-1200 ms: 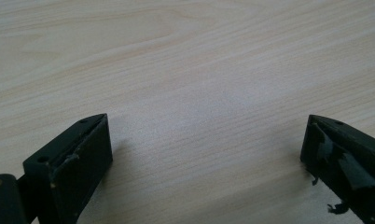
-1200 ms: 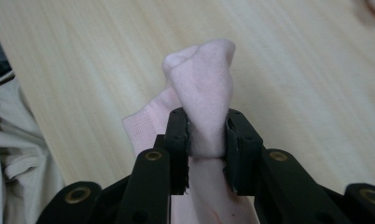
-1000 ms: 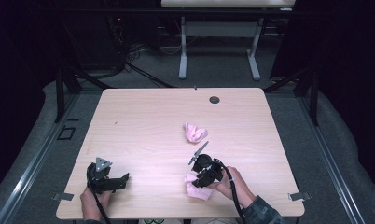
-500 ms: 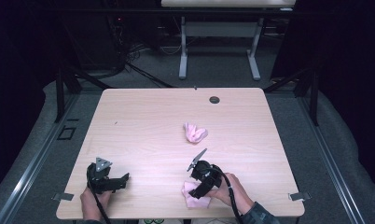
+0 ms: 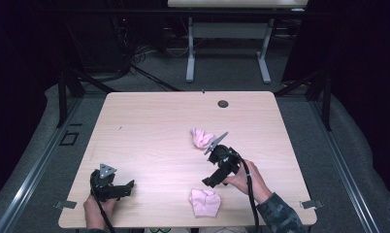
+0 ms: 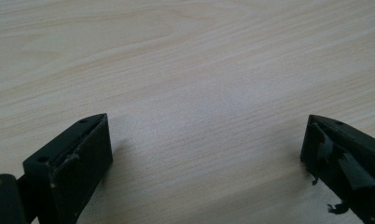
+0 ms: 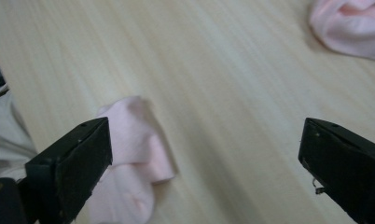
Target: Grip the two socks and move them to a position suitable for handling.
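- Nearest me on the table (image 5: 149,126), close to the front edge, I see a pink cloth (image 5: 204,202) lying in a soft, squarish crumpled bundle, its edges folded over on themselves.
- In the right gripper view that same pink cloth (image 7: 134,154) lies low on the left, by the left jaw; it looks pale, matte and thick, with a rounded fold and one raised corner. Nothing touches it.
- My right gripper (image 5: 208,183) hangs just above and beyond that bundle, tilted down towards the tabletop. Its jaws have just been opening and now stand spread wide, with only bare wood between them.
- My left gripper (image 5: 130,187) sits at the front left of the table, well apart from both cloths. In the left gripper view I see its jaws spread wide over plain wood grain, pinching nothing.
- Farther on, past the right hand (image 5: 241,177), a second pink cloth (image 5: 201,137) lies near the middle of the table, more bunched and peaked than the first. In the right gripper view it shows at the top right corner (image 7: 349,28) as smooth overlapping folds.
- At the far edge I make out a small dark round grommet (image 5: 223,103) in the tabletop.
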